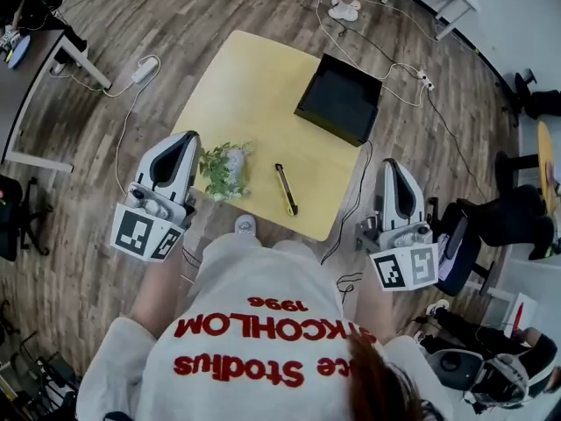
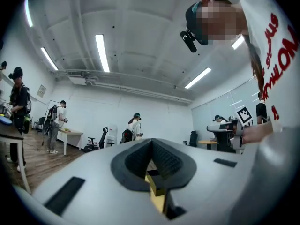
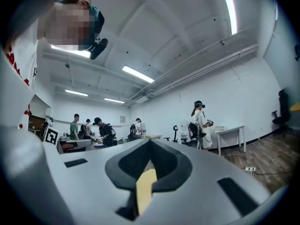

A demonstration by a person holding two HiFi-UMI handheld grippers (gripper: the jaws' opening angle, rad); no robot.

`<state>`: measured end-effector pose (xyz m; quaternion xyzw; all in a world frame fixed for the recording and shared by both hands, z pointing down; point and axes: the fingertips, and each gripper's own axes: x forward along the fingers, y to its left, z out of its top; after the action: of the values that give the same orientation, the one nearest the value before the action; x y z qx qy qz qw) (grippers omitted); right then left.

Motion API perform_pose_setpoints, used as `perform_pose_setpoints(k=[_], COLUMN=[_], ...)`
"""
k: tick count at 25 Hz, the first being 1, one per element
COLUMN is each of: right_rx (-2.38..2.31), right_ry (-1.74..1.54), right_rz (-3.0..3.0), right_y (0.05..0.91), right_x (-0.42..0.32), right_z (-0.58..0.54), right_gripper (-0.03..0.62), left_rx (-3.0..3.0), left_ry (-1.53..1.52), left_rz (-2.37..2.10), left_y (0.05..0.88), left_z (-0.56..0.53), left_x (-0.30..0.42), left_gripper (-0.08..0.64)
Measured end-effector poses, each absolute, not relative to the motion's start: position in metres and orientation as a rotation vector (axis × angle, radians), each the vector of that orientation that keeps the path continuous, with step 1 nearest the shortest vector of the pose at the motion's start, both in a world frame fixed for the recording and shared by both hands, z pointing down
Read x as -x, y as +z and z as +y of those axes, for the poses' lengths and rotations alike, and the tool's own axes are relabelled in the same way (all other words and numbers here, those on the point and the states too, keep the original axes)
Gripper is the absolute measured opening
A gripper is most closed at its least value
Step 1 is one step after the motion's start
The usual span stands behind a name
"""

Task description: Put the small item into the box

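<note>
Yellow-and-black utility knife (image 1: 286,189) lies flat by the table's (image 1: 254,86) near edge, long axis running near-to-far, slightly slanted. It's untouched, roughly midway between both grippers. Left gripper (image 1: 186,139) has its jaws together, empty, beside the green sprig (image 1: 223,169); right gripper (image 1: 392,167) is closed too, off the near-right corner. The black box (image 1: 340,97) sits at the far-right corner.

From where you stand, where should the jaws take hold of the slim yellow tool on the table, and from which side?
Probably the middle of the slim yellow tool, from above, jaws closing across its narrow width: it lies flat on the table, long and thin.
</note>
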<state>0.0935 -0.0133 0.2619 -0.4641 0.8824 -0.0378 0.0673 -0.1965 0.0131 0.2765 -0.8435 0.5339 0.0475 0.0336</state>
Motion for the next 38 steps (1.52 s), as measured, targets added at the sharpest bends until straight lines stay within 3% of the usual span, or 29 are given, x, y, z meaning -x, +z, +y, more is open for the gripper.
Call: perform_pose_setpoints(k=[38], right_rx=[1.178], right_ry=[-0.166], right_rz=[2.746], right_y=[0.272], right_x=[-0.102], right_z=[-0.104], right_gripper=[0.008], left_rx=[2.453], left_ry=[0.073], left_rz=[1.793], left_y=[0.274], left_z=[-0.051], left_x=[0.153], left_gripper=[0.006])
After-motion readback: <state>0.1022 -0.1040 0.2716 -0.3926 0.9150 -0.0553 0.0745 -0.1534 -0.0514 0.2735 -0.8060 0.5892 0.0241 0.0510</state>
